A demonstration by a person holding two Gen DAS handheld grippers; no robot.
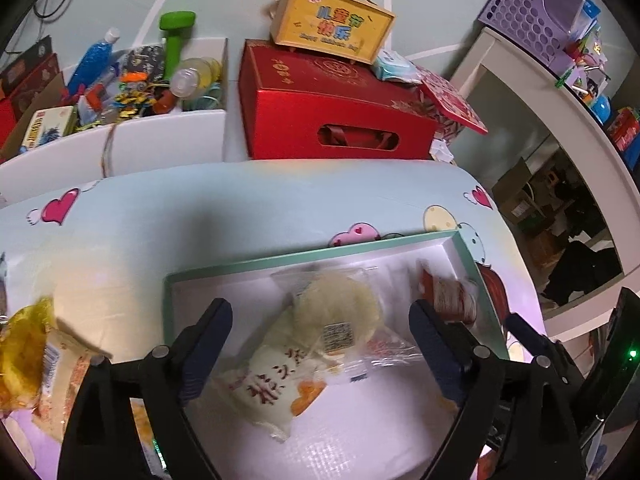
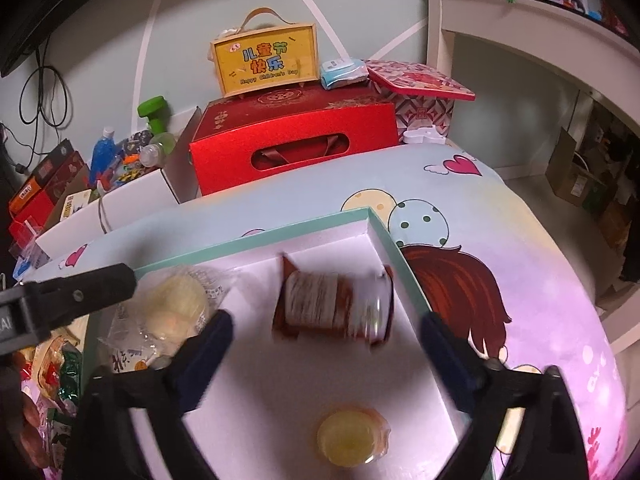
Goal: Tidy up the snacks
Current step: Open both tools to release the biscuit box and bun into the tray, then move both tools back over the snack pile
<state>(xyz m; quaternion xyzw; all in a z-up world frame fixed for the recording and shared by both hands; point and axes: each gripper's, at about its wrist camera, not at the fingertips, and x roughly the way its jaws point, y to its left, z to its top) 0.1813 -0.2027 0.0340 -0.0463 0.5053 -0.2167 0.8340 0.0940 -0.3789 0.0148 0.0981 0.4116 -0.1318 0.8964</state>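
Left gripper (image 1: 320, 344) gapes over pastry packets (image 1: 304, 344) in the tray (image 1: 312, 249); right gripper (image 2: 326, 346) gapes, empty.

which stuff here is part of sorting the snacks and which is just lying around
Job:
- green-rimmed tray
- red snack pack
- round pastry pack
- jelly cup
- loose snack packs

Lying about:
- red gift box
- yellow carry box
- green dumbbell
- purple basket
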